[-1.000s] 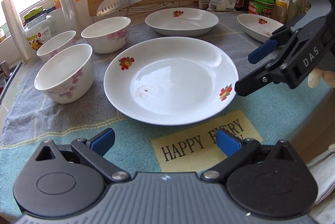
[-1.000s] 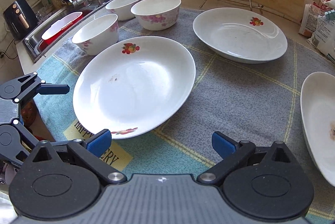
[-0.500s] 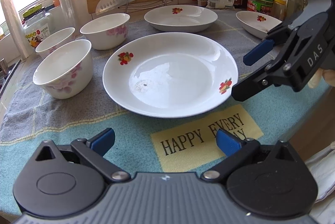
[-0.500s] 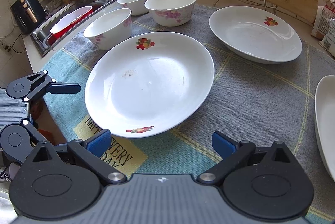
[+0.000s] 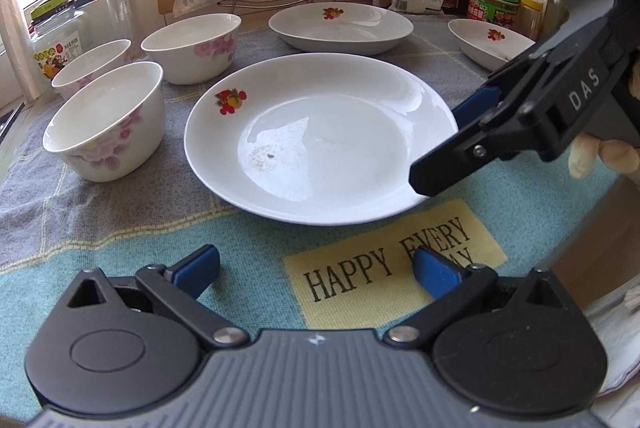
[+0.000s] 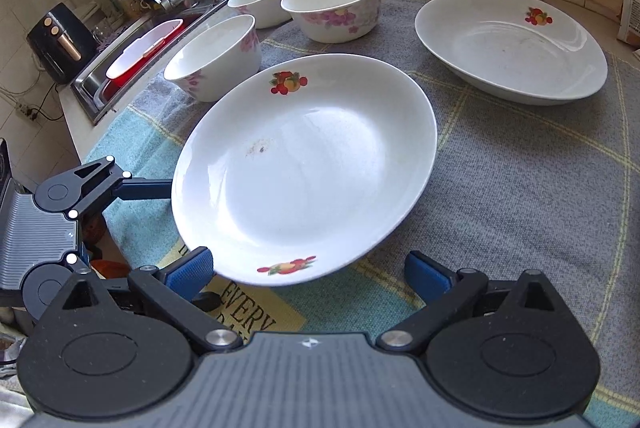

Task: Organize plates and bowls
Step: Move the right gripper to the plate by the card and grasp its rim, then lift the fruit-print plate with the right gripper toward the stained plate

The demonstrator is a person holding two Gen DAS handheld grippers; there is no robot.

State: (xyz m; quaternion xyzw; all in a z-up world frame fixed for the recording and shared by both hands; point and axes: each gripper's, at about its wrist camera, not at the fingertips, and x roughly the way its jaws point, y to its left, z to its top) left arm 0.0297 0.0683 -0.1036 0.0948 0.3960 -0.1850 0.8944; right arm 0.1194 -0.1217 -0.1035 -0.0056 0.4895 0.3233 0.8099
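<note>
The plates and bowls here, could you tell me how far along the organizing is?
Nothing is stacked yet. Both open grippers, left and right, flank the near plate, neither gripping. Left to do: two further plates and three separate bowls.

White plate [image 5: 320,144] with red fruit motifs; pink-flowered bowls [image 5: 108,132].

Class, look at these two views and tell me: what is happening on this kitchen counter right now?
A person holds a gripper in each hand over a cloth-covered counter set with dishes. The right gripper, open, is at the near rim of the large plate, one finger on each side of the edge. The left gripper, also open, hangs in front of the plate and holds nothing. Three floral bowls stand to the left, and two more plates lie behind. Nothing is stacked yet.
</note>
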